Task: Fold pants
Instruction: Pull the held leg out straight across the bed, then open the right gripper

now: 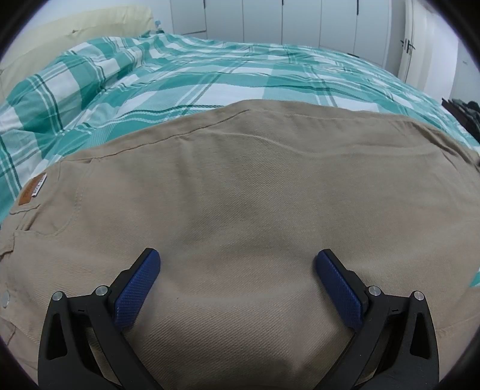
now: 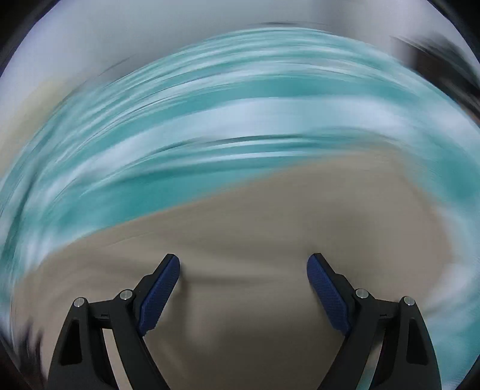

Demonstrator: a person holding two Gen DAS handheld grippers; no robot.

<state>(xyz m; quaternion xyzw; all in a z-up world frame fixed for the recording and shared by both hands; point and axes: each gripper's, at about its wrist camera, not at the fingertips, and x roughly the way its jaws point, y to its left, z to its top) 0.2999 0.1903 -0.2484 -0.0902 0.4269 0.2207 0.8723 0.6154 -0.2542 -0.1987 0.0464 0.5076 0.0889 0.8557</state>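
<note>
You are working over a bed with a green and white checked cover [image 1: 210, 78]. The cover is bumpy and wrinkled on the far left, and flatter in the middle. A pale yellow pillow [image 1: 75, 33] leans at the far left. Behind the bed stands a row of white cupboard doors [image 1: 300, 21], and a white door with a dark handle [image 1: 409, 45] is at the far right.

The tan pants [image 1: 255, 195] lie flat on the cover, near you, and fill most of the left wrist view. You can see a seam running across the far side, a curved pocket stitch on the left, a small brown patch [image 1: 31, 192] at the left edge and a shiny snap button [image 1: 5, 297] lower down.

Your left gripper [image 1: 237, 258] is spread wide just above the pants, with only flat cloth between its blue pads [image 1: 136, 292].

Your right gripper [image 2: 243, 261] is spread wide too, with nothing pinched. Its view is very blurry: only tan cloth near you and green and white streaks farther off.
</note>
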